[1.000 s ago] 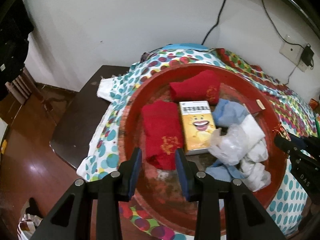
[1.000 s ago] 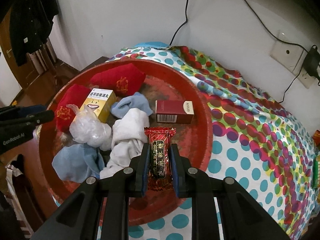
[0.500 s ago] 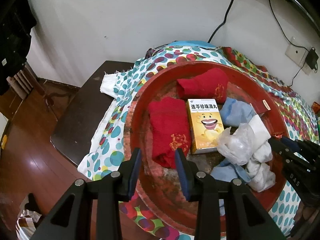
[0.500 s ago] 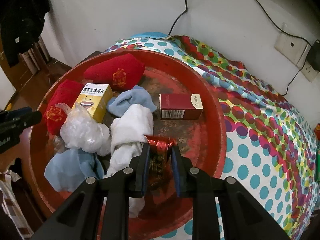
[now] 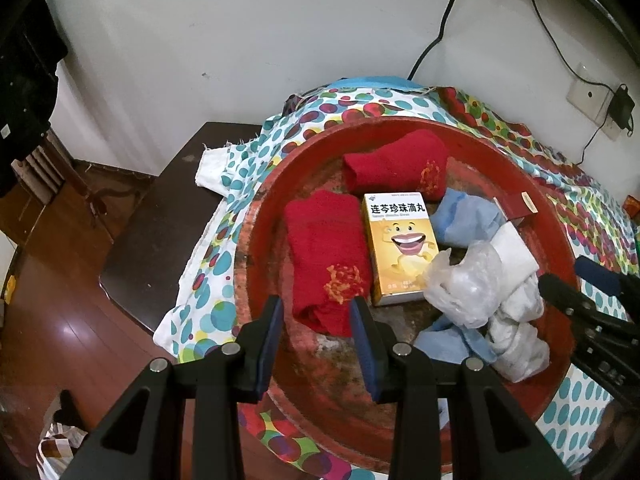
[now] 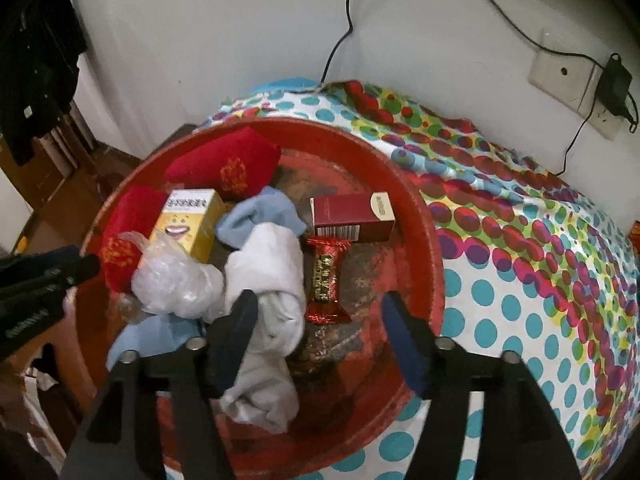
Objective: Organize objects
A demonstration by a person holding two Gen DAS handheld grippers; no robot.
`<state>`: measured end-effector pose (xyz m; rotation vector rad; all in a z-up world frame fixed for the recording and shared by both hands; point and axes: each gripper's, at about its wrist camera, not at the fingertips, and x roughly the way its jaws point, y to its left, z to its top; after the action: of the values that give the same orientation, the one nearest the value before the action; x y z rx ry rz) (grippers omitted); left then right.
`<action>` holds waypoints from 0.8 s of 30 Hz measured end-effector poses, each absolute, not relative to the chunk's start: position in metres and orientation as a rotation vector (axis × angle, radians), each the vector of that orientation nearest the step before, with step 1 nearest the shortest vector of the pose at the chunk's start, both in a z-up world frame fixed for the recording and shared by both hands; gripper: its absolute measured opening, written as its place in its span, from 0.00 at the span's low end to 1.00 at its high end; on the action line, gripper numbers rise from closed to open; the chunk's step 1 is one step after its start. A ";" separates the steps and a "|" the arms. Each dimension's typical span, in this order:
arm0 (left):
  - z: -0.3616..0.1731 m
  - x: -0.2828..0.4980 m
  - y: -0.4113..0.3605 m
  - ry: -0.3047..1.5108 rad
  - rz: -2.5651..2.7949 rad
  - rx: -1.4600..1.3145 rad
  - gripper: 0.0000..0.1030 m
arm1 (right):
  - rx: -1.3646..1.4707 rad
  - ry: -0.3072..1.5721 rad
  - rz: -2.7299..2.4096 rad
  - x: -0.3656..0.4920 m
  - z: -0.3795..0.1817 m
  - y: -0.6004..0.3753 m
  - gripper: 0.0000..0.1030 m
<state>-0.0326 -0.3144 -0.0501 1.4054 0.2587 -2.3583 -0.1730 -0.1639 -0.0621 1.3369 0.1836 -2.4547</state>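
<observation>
My right gripper (image 6: 318,332) hangs with jaws spread wide above the red tray (image 6: 434,264). Between them lies the red candy wrapper (image 6: 326,280), untouched, just beside the white cloth (image 6: 272,280) and the maroon box (image 6: 352,218).

Soft indoor light is washing evenly over both views, and the white wall (image 5: 248,32) is coming out faintly bluish. Glare is shining off the wooden floor (image 5: 60,336) at the lower left of the left wrist view. Fisheye distortion is bending the edges, and black vignetting is filling every corner. The right wrist view is smearing slightly: print on the yellow box (image 6: 188,224) is blurring, while the left stays sharp.
</observation>
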 end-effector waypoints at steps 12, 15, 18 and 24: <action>-0.047 -0.037 -0.301 0.302 -2.421 1.424 0.34 | 1.332 0.238 -2.396 -0.115 -0.047 -0.171 0.90; -0.048 -0.037 -0.300 0.294 -2.417 1.423 0.34 | 1.336 0.260 -2.374 -0.103 -0.052 -0.173 0.90; -0.049 -0.039 -0.297 0.262 -2.398 1.429 0.34 | 1.371 0.283 -2.363 -0.097 -0.058 -0.175 0.90; -0.050 -0.040 -0.294 0.229 -2.387 1.438 0.34 | 1.437 0.300 -2.364 -0.090 -0.062 -0.177 0.90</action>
<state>-0.0400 -0.2938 -0.0498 1.4382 0.2294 -2.3872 -0.0899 -0.1773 -0.0621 1.4373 0.2995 -2.3636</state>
